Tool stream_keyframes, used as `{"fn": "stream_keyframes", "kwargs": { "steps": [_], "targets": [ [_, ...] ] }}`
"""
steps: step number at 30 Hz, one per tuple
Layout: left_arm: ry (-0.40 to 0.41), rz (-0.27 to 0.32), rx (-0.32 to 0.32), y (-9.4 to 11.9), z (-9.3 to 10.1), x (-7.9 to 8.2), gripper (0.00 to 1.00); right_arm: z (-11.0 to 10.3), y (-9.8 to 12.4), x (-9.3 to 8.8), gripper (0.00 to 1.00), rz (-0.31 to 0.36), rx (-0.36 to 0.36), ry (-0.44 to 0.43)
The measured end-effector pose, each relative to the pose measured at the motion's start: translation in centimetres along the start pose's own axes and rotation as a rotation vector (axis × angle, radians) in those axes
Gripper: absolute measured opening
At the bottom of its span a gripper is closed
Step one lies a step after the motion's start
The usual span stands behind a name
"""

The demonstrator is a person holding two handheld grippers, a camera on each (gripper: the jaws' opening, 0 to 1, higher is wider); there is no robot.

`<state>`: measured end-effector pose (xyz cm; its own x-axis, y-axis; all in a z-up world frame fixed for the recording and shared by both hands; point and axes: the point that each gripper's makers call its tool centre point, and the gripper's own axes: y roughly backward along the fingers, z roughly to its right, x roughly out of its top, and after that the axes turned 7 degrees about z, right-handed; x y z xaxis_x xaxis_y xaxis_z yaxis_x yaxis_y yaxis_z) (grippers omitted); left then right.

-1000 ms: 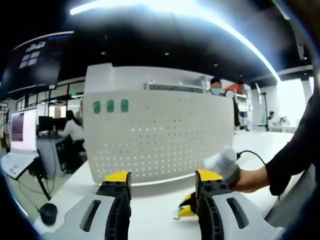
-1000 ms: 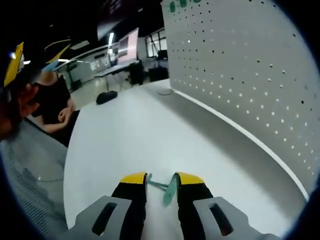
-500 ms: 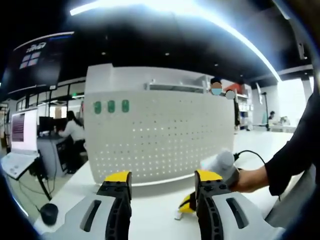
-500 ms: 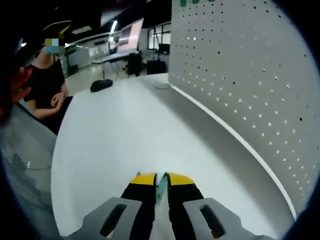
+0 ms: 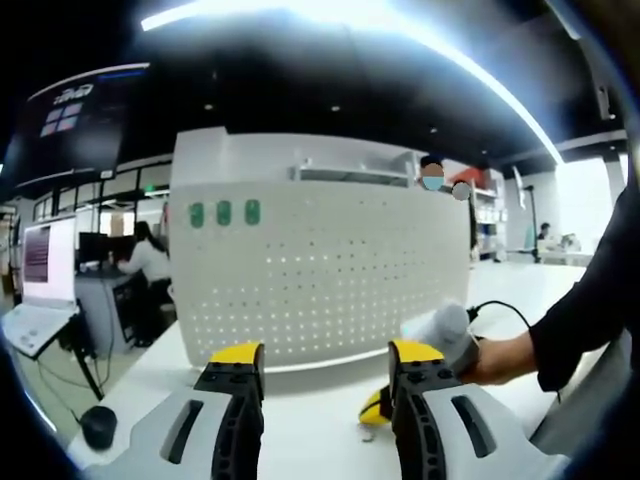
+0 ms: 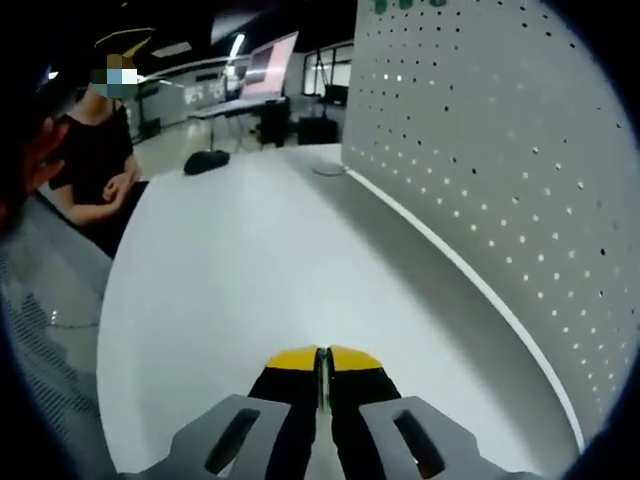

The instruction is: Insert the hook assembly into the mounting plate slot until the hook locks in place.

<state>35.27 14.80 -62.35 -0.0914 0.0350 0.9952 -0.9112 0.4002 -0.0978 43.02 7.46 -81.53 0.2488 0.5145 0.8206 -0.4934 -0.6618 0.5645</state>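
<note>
The mounting plate, a white pegboard [image 5: 320,275], stands upright on the white table [image 5: 320,410], with three green hooks [image 5: 223,213] in its top left corner. My left gripper [image 5: 325,358] is open in front of the board with nothing between its jaws. Beside the left gripper's right jaw, low over the table, is my right gripper [image 5: 372,408], held by a person's hand [image 5: 495,358]. In the right gripper view, my right gripper [image 6: 322,358] is shut on a thin green hook piece [image 6: 322,372] just above the table [image 6: 250,270], with the pegboard [image 6: 500,150] along its right.
A black rounded object [image 5: 97,425] lies at the table's left edge, with a lit screen [image 5: 35,255] beyond it. A black cable [image 5: 500,305] runs from the hand. A person in black [image 6: 100,160] sits past the table's far side. Other people stand behind the board.
My right gripper's jaws have closed onto the green hook piece, which lay between them a second ago, and its view has swung slightly. The left gripper has held still.
</note>
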Motion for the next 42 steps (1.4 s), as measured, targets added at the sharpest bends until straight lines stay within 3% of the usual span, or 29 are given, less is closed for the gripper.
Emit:
{"fn": "stream_keyframes", "kwargs": {
  "steps": [22,34,42],
  "targets": [
    [-0.012,-0.014,-0.03,-0.3,0.7,-0.3,0.49,1.6,3.1,1.8,0.0,0.101,-0.033,-0.109],
    [-0.024,-0.029,-0.058,-0.4,1.7,-0.5,0.49,1.6,7.9,8.4,0.0,0.322,-0.048,-0.167],
    [-0.014,-0.055,-0.065,-0.6,1.9,-0.7,0.48,0.8,11.2,12.4,0.0,0.447,-0.048,-0.143]
  ]
}}
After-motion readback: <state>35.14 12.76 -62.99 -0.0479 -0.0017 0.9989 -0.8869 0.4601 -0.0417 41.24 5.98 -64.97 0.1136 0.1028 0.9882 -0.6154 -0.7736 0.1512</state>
